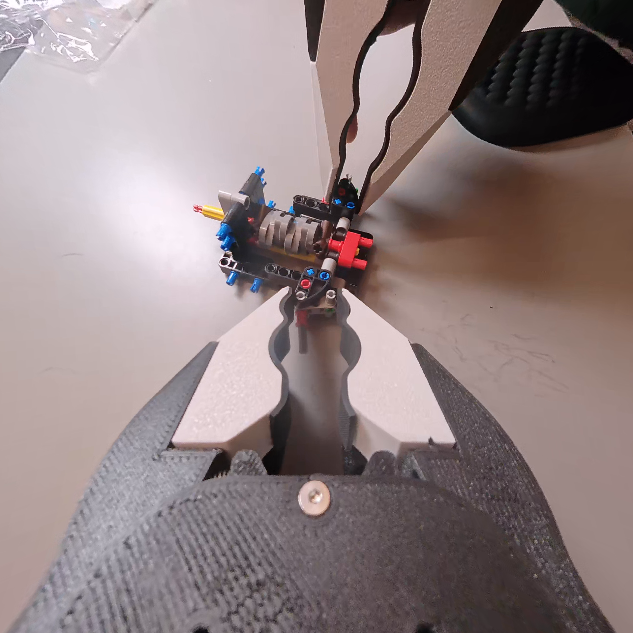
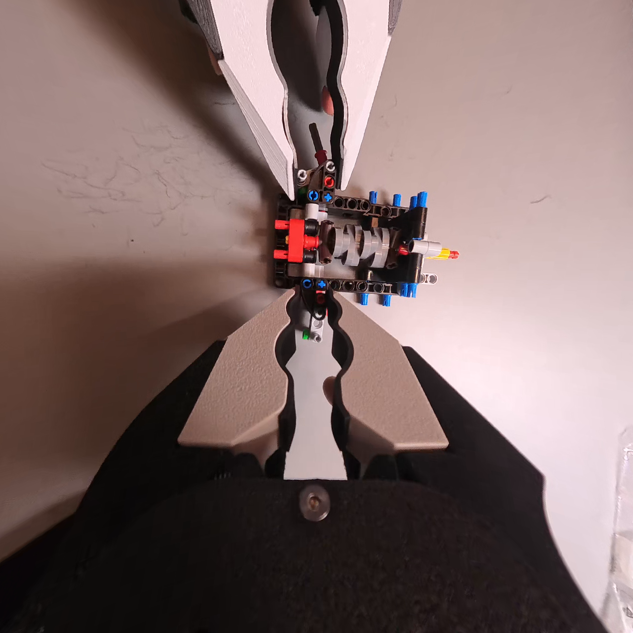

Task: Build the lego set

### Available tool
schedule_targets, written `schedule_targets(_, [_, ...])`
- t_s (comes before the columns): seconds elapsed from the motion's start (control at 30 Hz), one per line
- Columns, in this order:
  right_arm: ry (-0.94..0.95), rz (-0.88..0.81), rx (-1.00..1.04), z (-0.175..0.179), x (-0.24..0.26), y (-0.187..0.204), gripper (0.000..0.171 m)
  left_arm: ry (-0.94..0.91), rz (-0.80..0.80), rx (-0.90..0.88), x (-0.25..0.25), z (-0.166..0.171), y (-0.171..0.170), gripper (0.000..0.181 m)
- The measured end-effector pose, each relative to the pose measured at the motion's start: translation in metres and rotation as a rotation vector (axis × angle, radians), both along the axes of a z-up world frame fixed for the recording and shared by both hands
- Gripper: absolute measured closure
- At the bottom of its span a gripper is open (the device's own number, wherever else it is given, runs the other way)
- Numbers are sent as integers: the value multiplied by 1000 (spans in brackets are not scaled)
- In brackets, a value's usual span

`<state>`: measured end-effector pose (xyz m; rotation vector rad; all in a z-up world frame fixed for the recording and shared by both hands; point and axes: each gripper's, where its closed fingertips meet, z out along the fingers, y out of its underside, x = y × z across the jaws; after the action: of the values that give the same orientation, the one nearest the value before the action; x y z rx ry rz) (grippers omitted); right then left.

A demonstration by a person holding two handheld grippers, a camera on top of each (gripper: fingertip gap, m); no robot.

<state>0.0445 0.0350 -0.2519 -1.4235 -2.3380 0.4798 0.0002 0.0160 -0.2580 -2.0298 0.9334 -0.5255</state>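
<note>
grey table (image 1: 120, 171): both grippers' jaws pinch opposite ends of the lego assembly (image 1: 291, 236).

text: none legible | labels: none | brands: none | numbers: none | signs: none

Beige scuffed table (image 1: 137, 137) carries lego assembly (image 1: 291, 236); clear plastic bags (image 1: 61, 37) at far corner.

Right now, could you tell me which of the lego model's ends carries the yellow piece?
The end opposite the red block: the yellow piece projects there, away from both claws.
</note>
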Motion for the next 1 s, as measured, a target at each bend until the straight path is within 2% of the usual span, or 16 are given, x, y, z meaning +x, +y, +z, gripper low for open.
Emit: schedule_targets(1.0, [-246,57,81,-3,1,1,160,18,40,-38,0,-2,0,159])
